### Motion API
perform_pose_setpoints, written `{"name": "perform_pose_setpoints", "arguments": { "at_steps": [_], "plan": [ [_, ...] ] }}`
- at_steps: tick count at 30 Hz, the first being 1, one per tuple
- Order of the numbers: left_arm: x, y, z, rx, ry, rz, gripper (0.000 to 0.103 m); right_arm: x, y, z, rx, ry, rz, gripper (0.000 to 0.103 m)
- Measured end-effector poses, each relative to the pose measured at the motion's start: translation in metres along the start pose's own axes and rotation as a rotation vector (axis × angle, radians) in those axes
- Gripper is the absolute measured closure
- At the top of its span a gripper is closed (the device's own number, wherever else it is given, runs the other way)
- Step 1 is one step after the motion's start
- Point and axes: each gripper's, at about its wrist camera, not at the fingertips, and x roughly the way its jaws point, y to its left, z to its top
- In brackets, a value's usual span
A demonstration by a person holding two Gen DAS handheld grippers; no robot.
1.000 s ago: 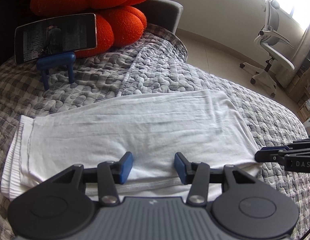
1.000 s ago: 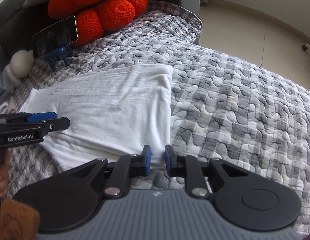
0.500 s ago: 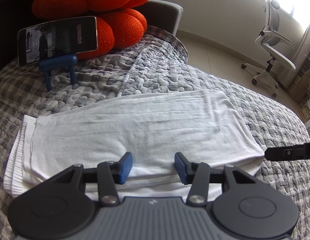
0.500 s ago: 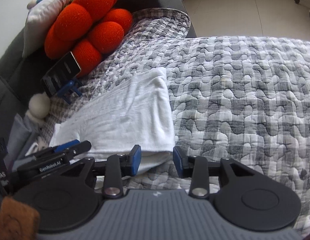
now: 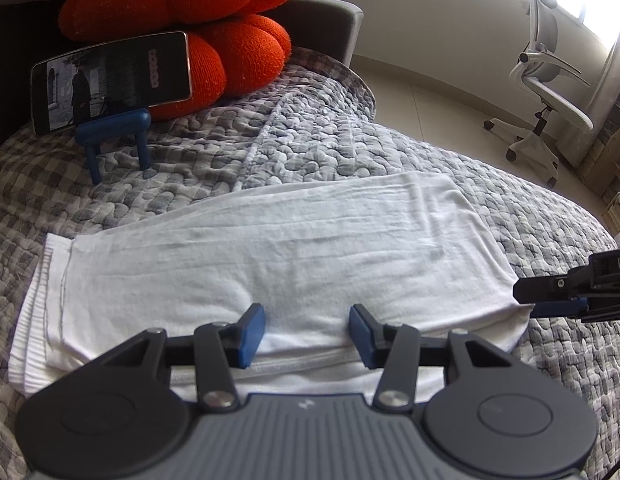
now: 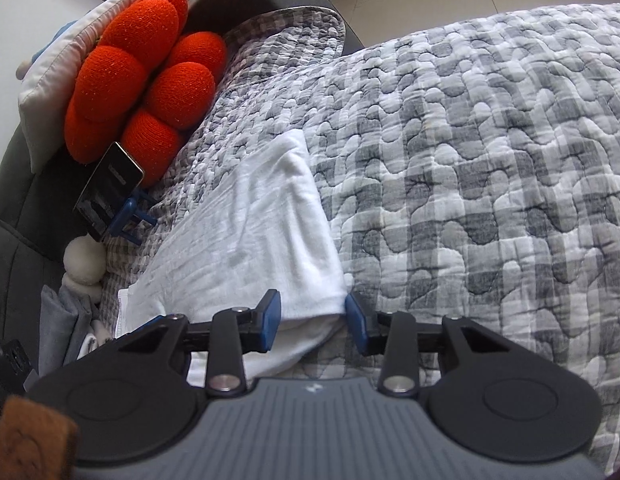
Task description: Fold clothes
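A white garment [image 5: 278, 256], folded into a long band, lies flat on the grey checked quilt [image 5: 310, 148]. My left gripper [image 5: 306, 332] stands open over the band's near long edge, its blue pads apart above the cloth. In the right wrist view the same white garment [image 6: 254, 240] runs away to the upper left. My right gripper [image 6: 312, 318] is open, its pads on either side of the band's near right corner, with cloth between them. That right gripper [image 5: 566, 300] also shows at the right edge of the left wrist view, beside the corner.
A phone [image 5: 110, 80] on a blue stand [image 5: 114, 136] leans against an orange knotted cushion [image 5: 178, 8] at the sofa back. A white plush ball [image 6: 84, 260] and grey cloth [image 6: 66, 328] lie at the left. An office chair [image 5: 550, 88] stands on the floor beyond.
My right gripper opened from nearly shut and swung round to straddle the garment's right corner. The left gripper has barely moved, staying open over the near edge.
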Motion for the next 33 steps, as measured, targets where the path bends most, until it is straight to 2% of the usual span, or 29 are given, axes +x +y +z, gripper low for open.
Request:
{"name": "perform_pose_setpoints", "arguments": {
  "at_steps": [5,12,14,15,17,23,24,28,33],
  "plan": [
    [0.0,0.0,0.0,0.003,0.0,0.002,0.054,0.0,-0.003,0.002,0.015,-0.031,0.002,0.062],
    [0.001,-0.001,-0.001,0.009,-0.001,0.004,0.054,0.002,0.004,-0.003,-0.021,-0.064,-0.039,0.066],
    [0.001,-0.001,-0.001,0.008,-0.001,0.003,0.054,0.003,0.007,-0.005,-0.034,-0.071,-0.049,0.076],
    [0.001,-0.001,-0.001,0.007,-0.001,0.003,0.054,0.003,0.009,-0.006,-0.041,-0.075,-0.054,0.089],
    [0.001,-0.001,-0.001,0.009,0.0,0.004,0.054,0.003,0.012,-0.008,-0.054,-0.082,-0.064,0.091],
    [0.001,-0.001,-0.001,0.015,0.0,0.007,0.054,0.002,0.021,-0.013,-0.082,-0.107,-0.074,0.089],
    [0.001,-0.001,-0.001,0.015,0.0,0.007,0.054,0.001,0.019,-0.012,-0.064,-0.107,-0.074,0.082],
    [0.001,-0.002,-0.001,0.017,0.0,0.008,0.054,0.006,0.007,-0.008,0.001,-0.104,-0.097,0.081],
    [0.001,-0.002,0.0,0.016,0.002,0.008,0.054,0.006,0.002,-0.008,0.039,-0.091,-0.055,0.081]
  ]
}}
